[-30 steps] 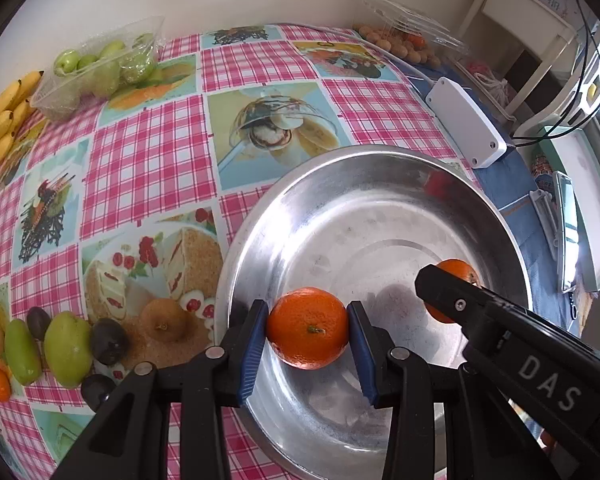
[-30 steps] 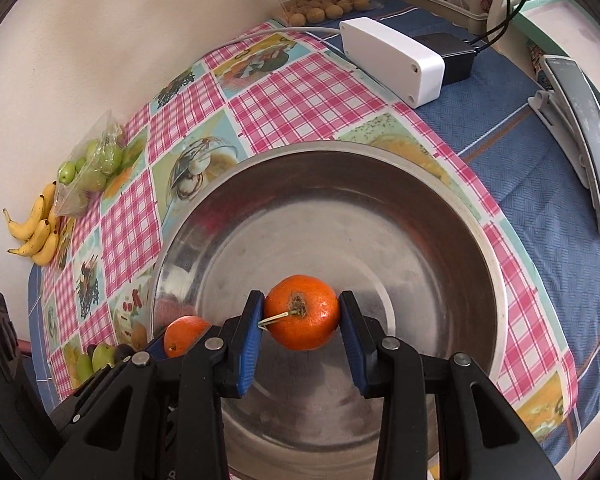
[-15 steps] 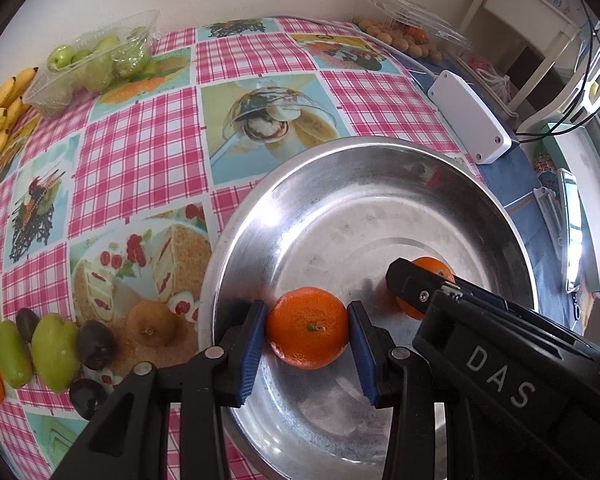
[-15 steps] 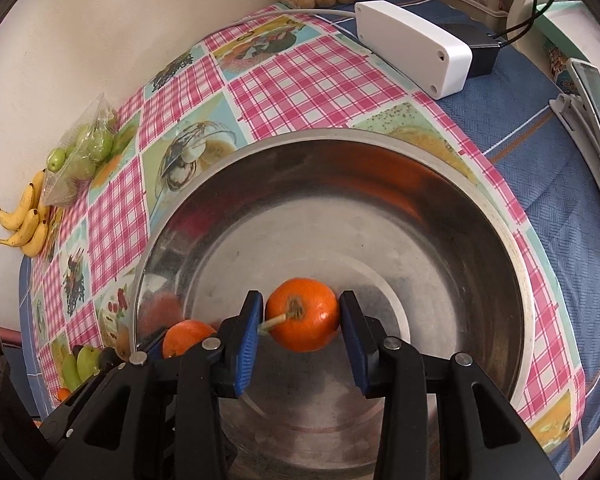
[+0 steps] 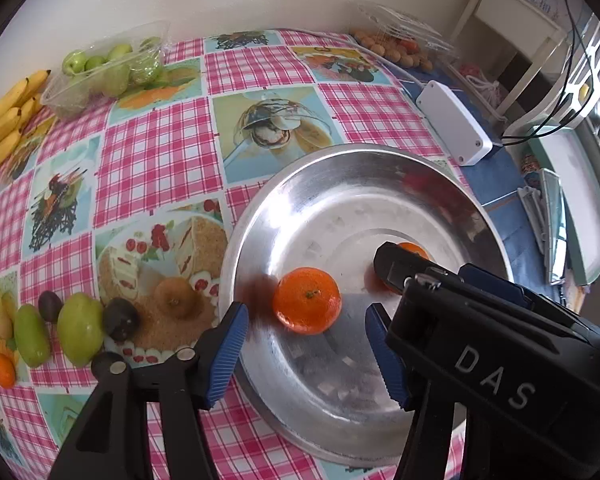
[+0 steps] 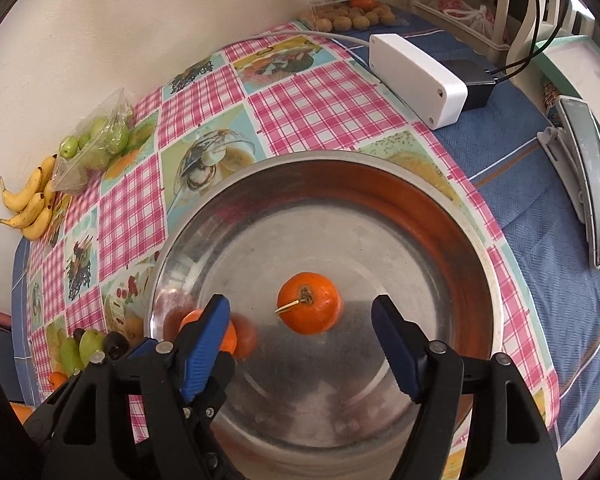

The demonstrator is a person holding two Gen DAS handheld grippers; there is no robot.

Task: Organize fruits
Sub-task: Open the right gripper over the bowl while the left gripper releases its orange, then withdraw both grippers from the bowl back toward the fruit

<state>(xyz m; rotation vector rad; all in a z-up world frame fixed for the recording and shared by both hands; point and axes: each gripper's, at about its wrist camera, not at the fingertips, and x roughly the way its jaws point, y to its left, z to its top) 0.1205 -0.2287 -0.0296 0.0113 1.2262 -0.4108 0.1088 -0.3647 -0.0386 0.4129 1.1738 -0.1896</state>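
Both tools are over the steel bowl (image 5: 260, 236) on the bench (image 5: 156, 160), pointing steeply down into it.

Left tool (image 5: 306, 354): jaws have just been opening, now wide, blue pads clear of the fruit. Its orange (image 5: 307, 300) sits on the bowl floor w/ the stem end up, a bit ahead of the fingertips, roughly centred btwn them but touching neither.

Right tool (image 6: 304, 344): same deal, jaws just opened wide. The 2nd orange (image 6: 309, 303), the one w/ a short stalk sticking out, is btwn and slightly ahead of the pads, gap on both sides. Can't tell if it's fully settled on the bowl or not.

In the right wrist view the first orange peeks out behind the left pad (image 6: 204, 338), near the bowl's left wall. In the left wrist view the 2nd orange is mostly hidden behind the right tool's black body.

Rest of the fruit is outside the bowl: bananas (image 5: 4, 120) and a tub of green fruit (image 5: 104, 72) by the wall, and a row of green and dark fruit (image 5: 80, 328) left of the bowl.
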